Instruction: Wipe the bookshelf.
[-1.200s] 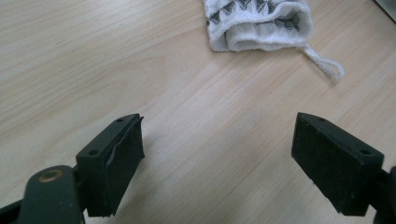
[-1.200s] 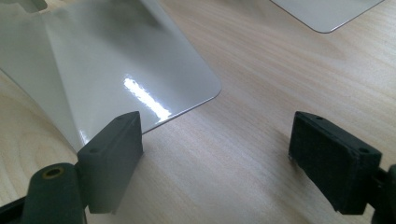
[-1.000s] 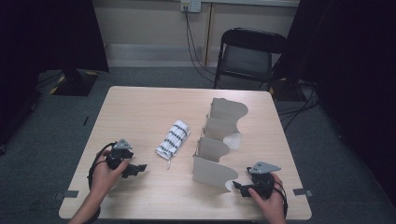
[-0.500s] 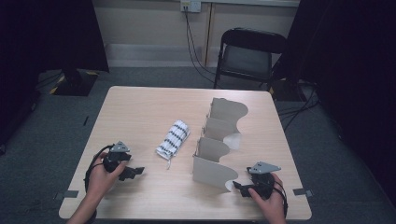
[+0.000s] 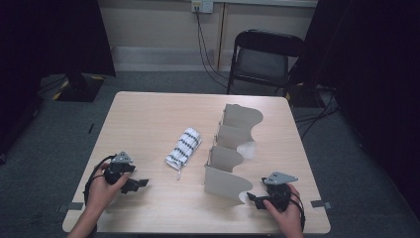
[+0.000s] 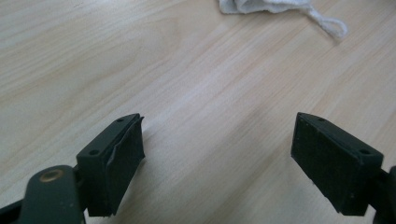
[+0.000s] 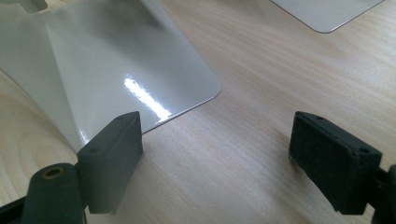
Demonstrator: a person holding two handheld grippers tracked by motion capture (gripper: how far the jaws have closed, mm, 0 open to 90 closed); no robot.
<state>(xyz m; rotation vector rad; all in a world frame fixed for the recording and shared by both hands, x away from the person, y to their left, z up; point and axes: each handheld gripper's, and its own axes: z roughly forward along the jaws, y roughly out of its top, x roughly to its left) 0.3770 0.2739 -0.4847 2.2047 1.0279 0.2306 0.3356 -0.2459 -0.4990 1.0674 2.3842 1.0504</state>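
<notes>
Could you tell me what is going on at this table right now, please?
A person sits at a light wooden table with a two-jaw gripper in each hand. The left gripper rests near the table's front edge, jaws open and empty, pointing toward a rolled white cloth with dark stripes. The right gripper, jaws also open, sits beside the glossy foot of a beige folded-card divider standing upright. Nothing is gripped yet.

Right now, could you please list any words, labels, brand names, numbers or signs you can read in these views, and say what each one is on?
None: no readable text anywhere.
The rolled cloth carries only dark stripes, no letters.
The cardboard divider, the table and both grippers are unmarked.
</notes>
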